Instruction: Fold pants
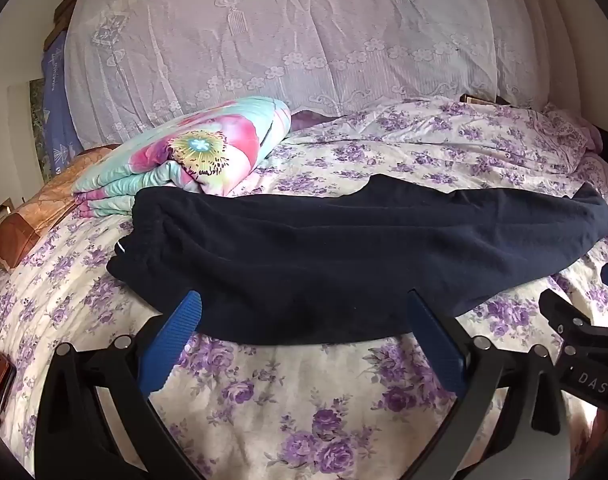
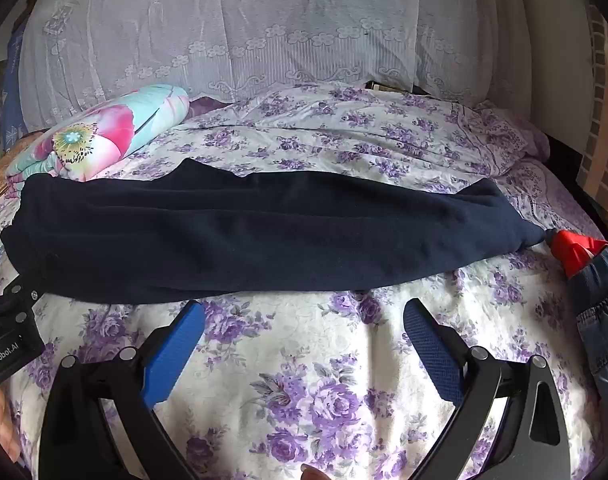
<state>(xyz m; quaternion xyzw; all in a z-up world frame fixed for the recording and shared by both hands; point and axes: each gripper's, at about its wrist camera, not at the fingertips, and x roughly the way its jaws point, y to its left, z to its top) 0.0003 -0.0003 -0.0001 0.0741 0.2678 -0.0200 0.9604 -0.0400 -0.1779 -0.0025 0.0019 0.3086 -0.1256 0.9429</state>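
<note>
Dark navy pants (image 1: 344,248) lie flat across the flowered bed, folded lengthwise, waistband at the left and leg ends at the right; they also show in the right wrist view (image 2: 263,236). My left gripper (image 1: 304,304) is open, its blue fingertips at the pants' near edge by the seat area, holding nothing. My right gripper (image 2: 304,312) is open and empty, just short of the pants' near edge at mid-leg. The right gripper's body shows at the right of the left wrist view (image 1: 576,340); the left gripper's body shows at the left of the right wrist view (image 2: 7,320).
A folded flowered quilt (image 1: 191,156) lies behind the waistband at the left. A red cloth (image 2: 576,252) and denim garment (image 2: 604,320) lie at the right near the leg ends. A lace curtain (image 1: 283,32) hangs behind the bed. A brown pillow (image 1: 27,220) sits far left.
</note>
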